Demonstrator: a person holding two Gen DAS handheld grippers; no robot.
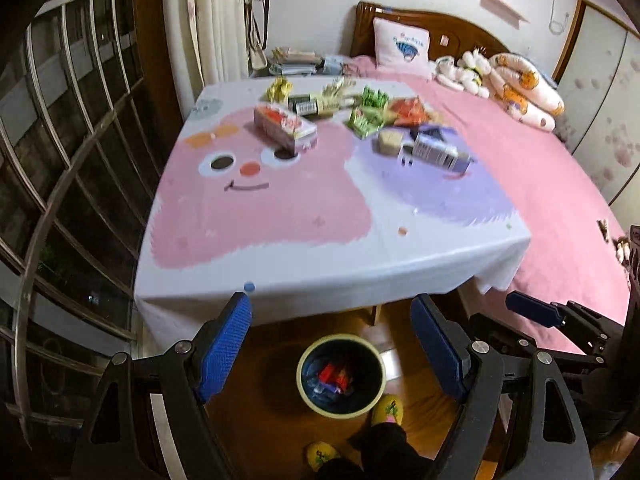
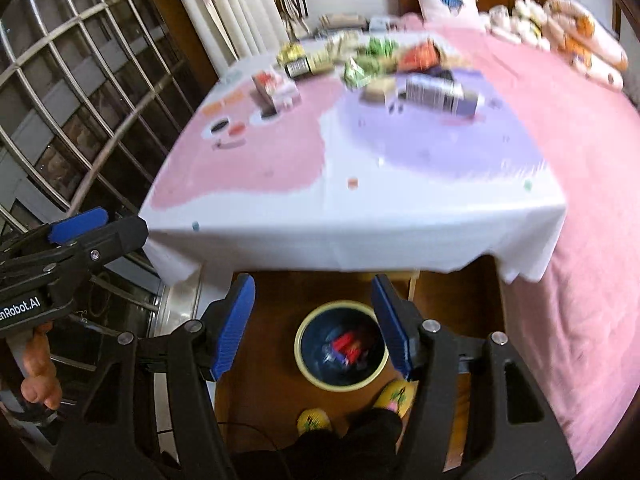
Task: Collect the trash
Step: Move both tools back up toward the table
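Note:
Wrappers and cartons lie at the far end of the cloth-covered table (image 1: 280, 256): a pink-red box (image 1: 285, 126), green packets (image 1: 367, 117), an orange packet (image 1: 407, 111) and a white-purple carton (image 1: 436, 154). A round bin (image 1: 341, 376) with a pale rim stands on the floor below the table's near edge, with red and blue trash inside. My left gripper (image 1: 332, 348) is open and empty above the bin. My right gripper (image 2: 314, 326) is open and empty, also above the bin (image 2: 341, 345). The carton (image 2: 440, 94) and box (image 2: 274, 87) show blurred in the right wrist view.
A bed with a pink sheet (image 1: 552, 184) adjoins the table on the right, with pillows and soft toys at its head. A barred window (image 1: 68, 152) is on the left. The person's yellow slippers (image 1: 387, 410) stand by the bin on the wooden floor.

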